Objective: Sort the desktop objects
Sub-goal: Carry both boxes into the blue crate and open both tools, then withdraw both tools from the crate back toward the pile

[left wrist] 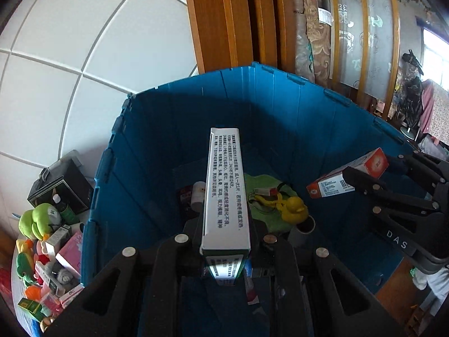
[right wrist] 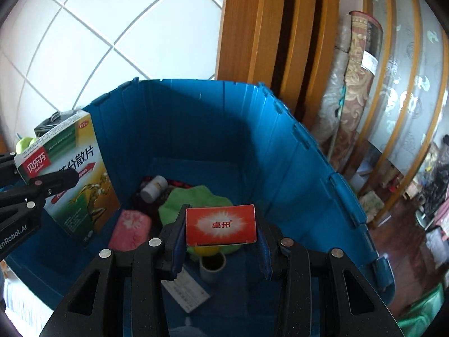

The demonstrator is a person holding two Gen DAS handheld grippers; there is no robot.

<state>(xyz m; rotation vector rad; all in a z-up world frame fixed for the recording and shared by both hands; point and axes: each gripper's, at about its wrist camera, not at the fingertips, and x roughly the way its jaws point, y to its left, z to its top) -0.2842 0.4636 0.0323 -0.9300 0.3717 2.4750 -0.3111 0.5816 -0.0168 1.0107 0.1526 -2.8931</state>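
**Both jaws loaded over the blue crate**

Both sets of jaws are clamped on cartons. The left gripper (left wrist: 226,241) pinches a long green-and-white medicine box (left wrist: 226,193) by its narrow sides, the box pointing straight ahead over the crate's open mouth. The right gripper (right wrist: 221,238) squeezes a small red box (right wrist: 220,225) across its width, its red printed end facing the camera.

Each carton hangs above the inside of the blue folding crate (left wrist: 157,140), probably so that it can simply be let go and fall among what is already sorted. In the left view the red box sits at about three o'clock; in the right view the green box is at nine o'clock, so the two grippers hover side by side, near each other but apart.

On the crate floor lie a green cloth (right wrist: 196,199), a yellow rubber duck (left wrist: 294,209), a white bottle (right wrist: 153,188), a pink packet (right wrist: 129,231), a grey cup (right wrist: 212,265) and a flat white carton (right wrist: 185,292). The duck and cup lie close under both boxes, so a drop may land on them.

Outside the crate at eight o'clock, more boxes and plush toys (left wrist: 39,219) crowd the surface, still unsorted.
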